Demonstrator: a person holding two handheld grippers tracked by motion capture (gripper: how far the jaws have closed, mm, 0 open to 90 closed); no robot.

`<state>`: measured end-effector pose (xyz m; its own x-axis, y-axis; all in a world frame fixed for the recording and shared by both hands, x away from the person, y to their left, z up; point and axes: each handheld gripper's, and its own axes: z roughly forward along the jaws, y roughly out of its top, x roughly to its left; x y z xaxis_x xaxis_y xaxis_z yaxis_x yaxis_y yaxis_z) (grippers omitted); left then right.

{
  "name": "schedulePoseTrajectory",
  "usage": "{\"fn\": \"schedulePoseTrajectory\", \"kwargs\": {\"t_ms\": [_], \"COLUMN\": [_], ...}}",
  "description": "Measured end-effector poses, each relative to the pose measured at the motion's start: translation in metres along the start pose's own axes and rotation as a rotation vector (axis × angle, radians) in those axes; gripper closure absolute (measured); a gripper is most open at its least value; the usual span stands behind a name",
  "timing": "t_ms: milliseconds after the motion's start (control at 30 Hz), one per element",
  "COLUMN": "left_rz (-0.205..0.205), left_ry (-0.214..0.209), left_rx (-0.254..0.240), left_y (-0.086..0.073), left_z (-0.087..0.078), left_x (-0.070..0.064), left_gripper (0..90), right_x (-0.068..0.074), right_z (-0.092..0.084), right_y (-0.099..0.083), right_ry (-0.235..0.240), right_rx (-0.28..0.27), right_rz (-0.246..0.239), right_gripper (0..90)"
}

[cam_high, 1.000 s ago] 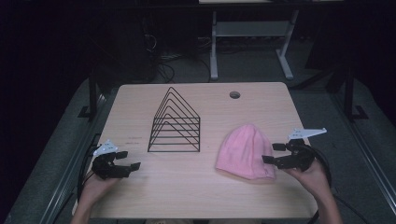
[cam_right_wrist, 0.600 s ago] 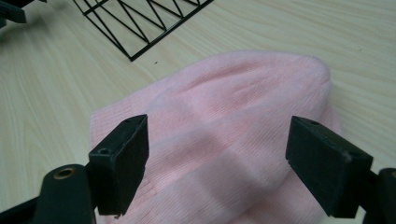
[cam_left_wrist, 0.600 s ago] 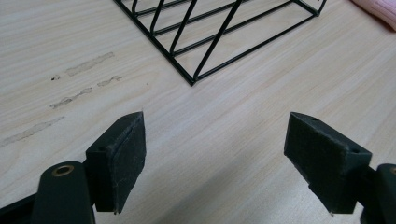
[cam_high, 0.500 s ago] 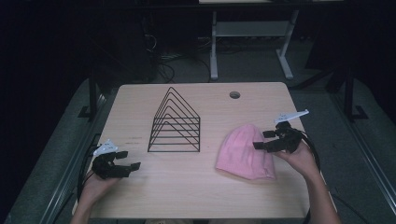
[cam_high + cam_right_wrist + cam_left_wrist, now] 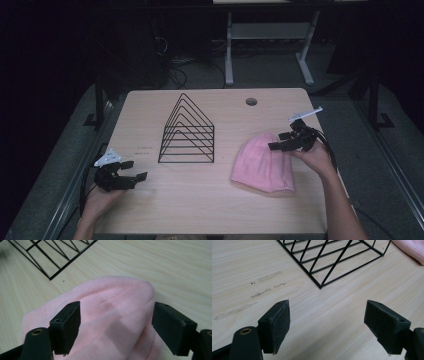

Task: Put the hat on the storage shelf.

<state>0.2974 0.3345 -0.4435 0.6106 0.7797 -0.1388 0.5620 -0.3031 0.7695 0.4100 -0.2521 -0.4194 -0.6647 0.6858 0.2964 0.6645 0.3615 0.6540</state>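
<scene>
A pink knit beanie [image 5: 260,162] lies flat on the right half of the wooden table [image 5: 200,200]. My right gripper [image 5: 278,145] hovers open over the beanie's upper right part; in the right gripper view the beanie [image 5: 110,315] lies below and between the spread jaws [image 5: 116,327]. A black wire triangular rack [image 5: 188,130] stands at mid-table. My left gripper [image 5: 132,170] rests open at the table's left front edge, pointing right; in the left gripper view bare wood lies between its jaws [image 5: 328,325], and the rack [image 5: 332,257] is ahead.
A round cable hole [image 5: 251,101] sits at the table's far right. Behind the table stand a white desk frame [image 5: 270,40] and cables on the dark floor. Faint scuff marks [image 5: 259,285] mark the wood left of the rack.
My right gripper has moved from the beanie's right edge up and over the beanie's top part. The left gripper has stayed in place.
</scene>
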Motion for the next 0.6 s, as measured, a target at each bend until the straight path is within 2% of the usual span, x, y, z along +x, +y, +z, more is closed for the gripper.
{"fn": "schedulePoseTrajectory", "kwargs": {"t_ms": [67,267,500,600], "left_rz": [-0.006,-0.006,0.005,0.007], "left_ry": [0.004,0.010,0.005,0.005], "left_rx": [-0.003,-0.004,0.003,0.004], "left_y": [-0.001,-0.001,0.000,0.000], "left_z": [-0.001,-0.003,-0.001,-0.001], "left_x": [0.002,0.004,0.003,0.002], "left_gripper": [20.5,20.5,20.5,20.5], "right_x": [-0.007,-0.018,-0.024,-0.027], "right_z": [0.004,0.014,0.027,0.035], "right_y": [0.006,0.014,0.017,0.016], "right_ry": [-0.006,-0.011,-0.015,-0.015], "right_rx": [0.014,0.033,0.052,0.078], "right_rz": [0.019,0.039,0.043,0.051], "right_gripper": [22.8,23.0,27.0,29.3]}}
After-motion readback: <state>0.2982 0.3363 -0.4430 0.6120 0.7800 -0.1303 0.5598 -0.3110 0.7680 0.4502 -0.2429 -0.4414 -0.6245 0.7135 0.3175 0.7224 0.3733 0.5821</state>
